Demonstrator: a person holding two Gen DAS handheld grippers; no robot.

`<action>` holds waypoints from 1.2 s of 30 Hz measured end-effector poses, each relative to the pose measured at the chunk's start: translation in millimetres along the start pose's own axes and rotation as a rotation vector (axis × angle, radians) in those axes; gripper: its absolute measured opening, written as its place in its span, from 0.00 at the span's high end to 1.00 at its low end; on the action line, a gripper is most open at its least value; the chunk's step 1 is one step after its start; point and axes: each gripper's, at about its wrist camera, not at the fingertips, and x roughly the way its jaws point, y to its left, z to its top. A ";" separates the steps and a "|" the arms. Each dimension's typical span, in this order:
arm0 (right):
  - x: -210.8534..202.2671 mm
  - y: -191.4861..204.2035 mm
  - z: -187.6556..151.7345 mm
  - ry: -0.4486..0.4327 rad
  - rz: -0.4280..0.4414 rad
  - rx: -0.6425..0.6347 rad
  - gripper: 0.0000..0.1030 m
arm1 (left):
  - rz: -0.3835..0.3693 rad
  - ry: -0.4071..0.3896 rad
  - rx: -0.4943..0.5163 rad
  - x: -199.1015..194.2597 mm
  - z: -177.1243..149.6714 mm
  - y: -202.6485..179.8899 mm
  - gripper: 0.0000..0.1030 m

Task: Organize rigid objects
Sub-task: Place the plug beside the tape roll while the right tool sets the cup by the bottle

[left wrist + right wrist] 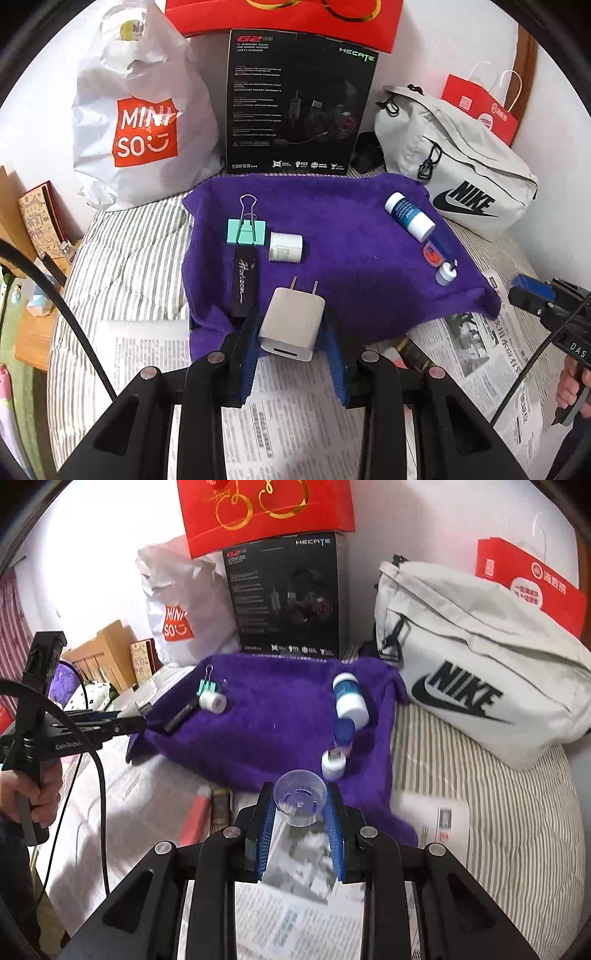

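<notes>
On a striped bed [122, 251], small items lie on a purple towel [351, 258]. The left claw [291, 325] grips a white charger [291, 321], the right claw [300, 805] a clear cup [300, 795]. Both seem mid-carry; next comes setting each down among the others.

red gift box [280, 16]: top cut off | newspaper [295, 915]: print blurred

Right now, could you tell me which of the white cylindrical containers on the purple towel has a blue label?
The larger bottle lying on its side at the towel's right edge; the small jar beside the green binder clip is plain white.
</notes>
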 end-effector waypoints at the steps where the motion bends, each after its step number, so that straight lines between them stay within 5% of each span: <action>1: 2.3 -0.6 4.3 0.001 0.004 0.000 0.74 | 0.006 -0.002 -0.011 2.4 3.2 2.5 0.69; 9: 15.2 -7.3 23.7 -0.001 0.003 0.004 0.74 | -0.033 0.050 -0.045 35.6 20.7 14.7 0.69; 32: 47.9 -15.5 32.6 0.033 0.013 0.015 0.74 | 0.035 0.164 0.074 96.0 27.6 2.9 0.69; 36: 52.1 -13.9 38.6 0.029 0.015 0.016 0.74 | -0.006 0.174 0.088 97.1 27.0 1.3 0.49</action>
